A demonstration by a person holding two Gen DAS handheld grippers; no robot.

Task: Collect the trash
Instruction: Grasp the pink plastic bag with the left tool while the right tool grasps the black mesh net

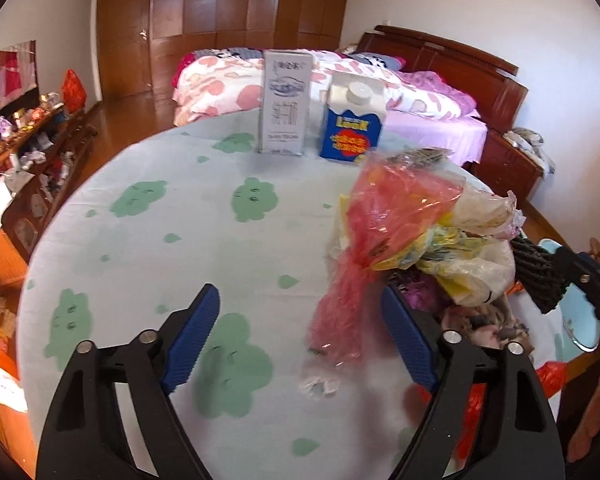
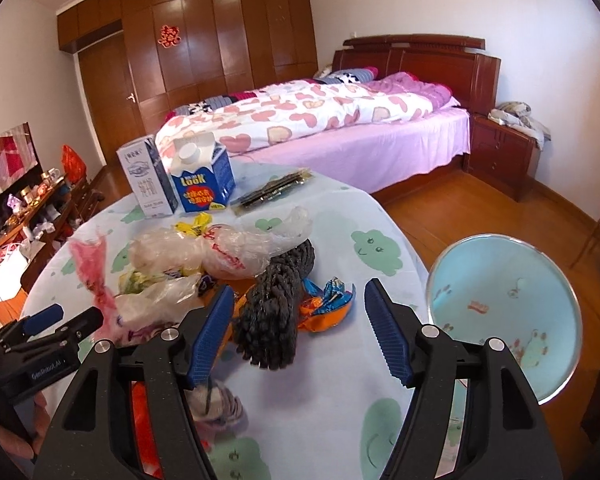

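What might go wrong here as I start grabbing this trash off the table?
The left gripper is open beside the flimsy red plastic bag; it may slip out or drag neighbouring wrappers. The black knitted item sits in the pile near the right gripper and could get grabbed by mistake.

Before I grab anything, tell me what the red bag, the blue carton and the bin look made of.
Red bag: thin translucent plastic film, crinkled, glossy.
Blue carton: printed paperboard, apparently coated, gabled top with a white plastic-looking cap.
Bin: smooth light-blue lining, shiny metal-looking rim; wall material unclear.

Cloth-covered table [image 2: 384, 216] bears two cartons [image 2: 200, 178] and a trash pile [image 2: 220, 256].
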